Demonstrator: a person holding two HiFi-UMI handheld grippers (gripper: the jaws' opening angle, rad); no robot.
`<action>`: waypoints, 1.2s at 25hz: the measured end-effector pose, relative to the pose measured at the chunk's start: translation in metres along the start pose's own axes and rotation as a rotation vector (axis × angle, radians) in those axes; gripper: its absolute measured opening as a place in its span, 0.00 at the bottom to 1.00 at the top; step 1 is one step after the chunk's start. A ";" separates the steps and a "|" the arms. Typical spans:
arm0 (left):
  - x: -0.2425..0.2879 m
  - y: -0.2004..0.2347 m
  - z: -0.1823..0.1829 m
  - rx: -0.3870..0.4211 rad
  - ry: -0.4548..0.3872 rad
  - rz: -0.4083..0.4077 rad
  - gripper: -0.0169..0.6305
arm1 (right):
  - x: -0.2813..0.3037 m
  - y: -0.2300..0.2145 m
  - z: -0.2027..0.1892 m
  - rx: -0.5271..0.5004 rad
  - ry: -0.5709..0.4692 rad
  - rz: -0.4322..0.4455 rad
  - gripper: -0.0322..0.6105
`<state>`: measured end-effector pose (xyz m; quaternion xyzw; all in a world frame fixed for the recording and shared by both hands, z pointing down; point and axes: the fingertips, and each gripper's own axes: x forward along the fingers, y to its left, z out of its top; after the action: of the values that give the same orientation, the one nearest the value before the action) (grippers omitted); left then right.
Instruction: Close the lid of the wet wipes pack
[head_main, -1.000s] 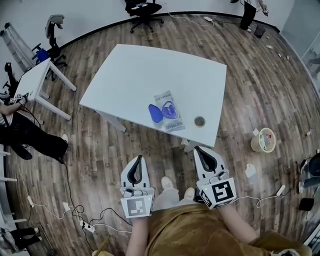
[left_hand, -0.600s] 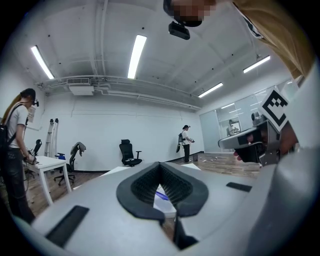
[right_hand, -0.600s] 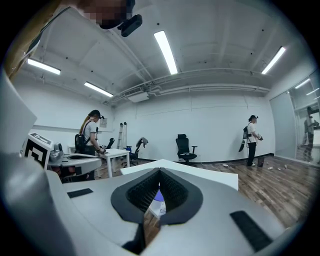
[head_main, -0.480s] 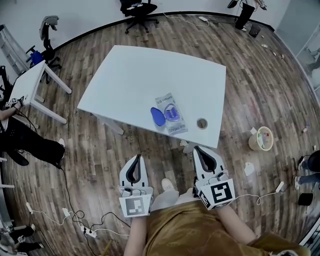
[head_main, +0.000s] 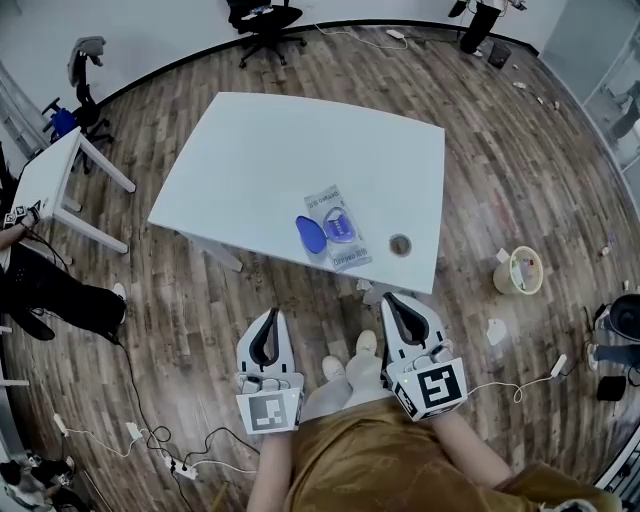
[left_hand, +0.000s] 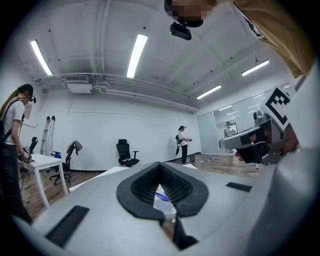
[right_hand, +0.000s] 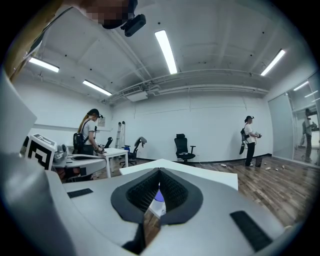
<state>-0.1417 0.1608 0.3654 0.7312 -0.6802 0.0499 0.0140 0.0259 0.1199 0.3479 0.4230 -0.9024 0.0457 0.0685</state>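
Bottom of the frame, both tools sit low at the waist: left tongs (head_main: 268, 320) clenched on nothing, right tongs (head_main: 395, 303) clenched and empty too, both noses pointing up-frame. Neither touches anything; they hang over the floor (head_main: 200, 300), short of the near edge of the white surface (head_main: 290, 140). I'd call this the approach, with the closing itself not yet begun. Just up-frame, near centre, there's the pack (head_main: 347, 247), lying flat close to that near edge. Its blue lid (head_main: 311, 232) is flipped open and lies to the pack's left. The next move, as I read it: bring one tool forward over the edge, catch the lid from its left side, swing it right over the opening and press it down. The other tool may have to pin the soft pack so it doesn't skid. A small ring (head_main: 400, 244) sits just right of the pack. Farther out there's a bucket (head_main: 520, 272) at right, cables (head_main: 150, 435) trailing at lower left, and a side table (head_main: 55, 175) with a person (head_main: 45, 285) at the left edge. A black chair (head_main: 262, 18) stands at the very top.
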 end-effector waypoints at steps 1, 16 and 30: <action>0.002 0.001 0.000 0.009 0.004 -0.002 0.02 | 0.002 -0.001 0.001 0.002 -0.001 0.002 0.06; 0.080 0.017 0.011 0.056 -0.009 0.016 0.02 | 0.054 -0.047 0.019 -0.003 -0.051 0.009 0.06; 0.131 0.027 0.018 0.061 0.016 0.040 0.02 | 0.097 -0.083 0.038 -0.024 -0.086 0.022 0.06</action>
<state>-0.1587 0.0270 0.3587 0.7171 -0.6927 0.0768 -0.0037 0.0252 -0.0113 0.3280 0.4138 -0.9095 0.0173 0.0346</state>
